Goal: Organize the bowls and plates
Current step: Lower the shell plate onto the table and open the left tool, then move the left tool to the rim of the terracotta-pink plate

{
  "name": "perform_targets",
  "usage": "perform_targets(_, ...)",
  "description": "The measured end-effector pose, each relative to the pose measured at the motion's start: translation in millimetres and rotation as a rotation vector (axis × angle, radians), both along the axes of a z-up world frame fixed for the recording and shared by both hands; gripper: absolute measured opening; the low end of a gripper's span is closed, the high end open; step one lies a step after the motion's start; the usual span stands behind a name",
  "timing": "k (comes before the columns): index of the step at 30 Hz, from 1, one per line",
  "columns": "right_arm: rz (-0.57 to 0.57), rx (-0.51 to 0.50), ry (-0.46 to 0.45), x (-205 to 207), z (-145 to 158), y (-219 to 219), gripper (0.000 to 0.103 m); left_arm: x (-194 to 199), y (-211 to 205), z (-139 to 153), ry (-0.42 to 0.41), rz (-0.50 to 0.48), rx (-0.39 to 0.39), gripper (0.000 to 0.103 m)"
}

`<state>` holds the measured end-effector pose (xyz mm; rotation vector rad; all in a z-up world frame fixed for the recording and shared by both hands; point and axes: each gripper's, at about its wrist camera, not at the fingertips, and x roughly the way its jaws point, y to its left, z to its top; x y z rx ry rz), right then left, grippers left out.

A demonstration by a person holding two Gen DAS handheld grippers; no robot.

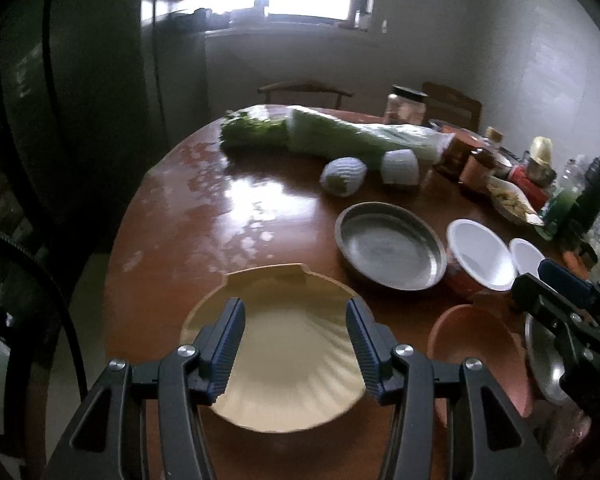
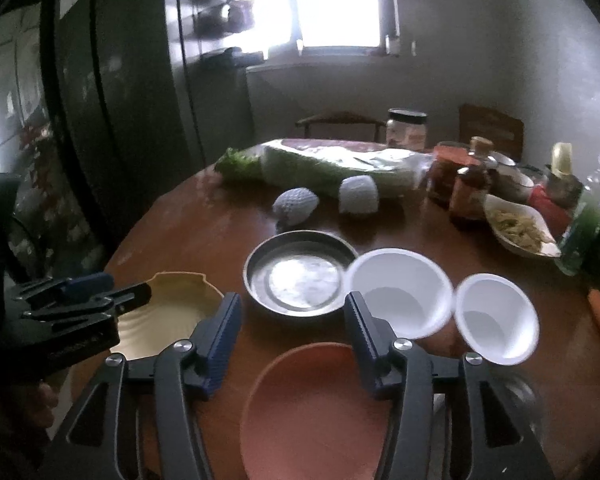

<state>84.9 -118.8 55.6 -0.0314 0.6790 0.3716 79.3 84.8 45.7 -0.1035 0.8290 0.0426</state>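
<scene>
My left gripper (image 1: 296, 320) hangs open over a cream shell-shaped plate (image 1: 284, 356) at the near edge of the round wooden table (image 1: 204, 220); its pads touch nothing. My right gripper (image 2: 292, 320) is open too, above a terracotta plate (image 2: 312, 408) with nothing between its fingers. Just past it stand a steel dish (image 2: 300, 276), a large white bowl (image 2: 400, 292) and a smaller white bowl (image 2: 496, 316). The left wrist view shows the steel dish (image 1: 392, 246), the large white bowl (image 1: 480, 254), the terracotta plate (image 1: 476, 344) and the right gripper (image 1: 534, 280). The left gripper (image 2: 130, 286) appears over the cream plate (image 2: 172, 312).
A wrapped cabbage (image 2: 332, 168) and two foam-netted fruits (image 2: 296, 204) lie across the far side. Jars, bottles (image 2: 472, 188) and a dish of food (image 2: 520, 228) crowd the right. Chairs (image 2: 340, 120) stand behind. Another steel vessel (image 1: 544, 360) sits by the terracotta plate.
</scene>
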Motion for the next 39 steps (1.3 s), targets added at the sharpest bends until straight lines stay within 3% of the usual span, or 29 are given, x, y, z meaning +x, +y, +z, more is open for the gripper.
perform_targets(17, -0.047, 0.06, -0.019, -53, 11, -68, 0.06, 0, -88, 0, 0.031, -0.168, -0.005, 0.052)
perform_targets(26, -0.075, 0.063, 0.048, -81, -15, -87, 0.06, 2, -117, -25, 0.106, -0.237, 0.005, 0.052)
perform_targets(39, -0.075, 0.058, 0.187, -114, -70, -91, 0.061, -10, -118, -64, 0.188, -0.266, 0.02, 0.052)
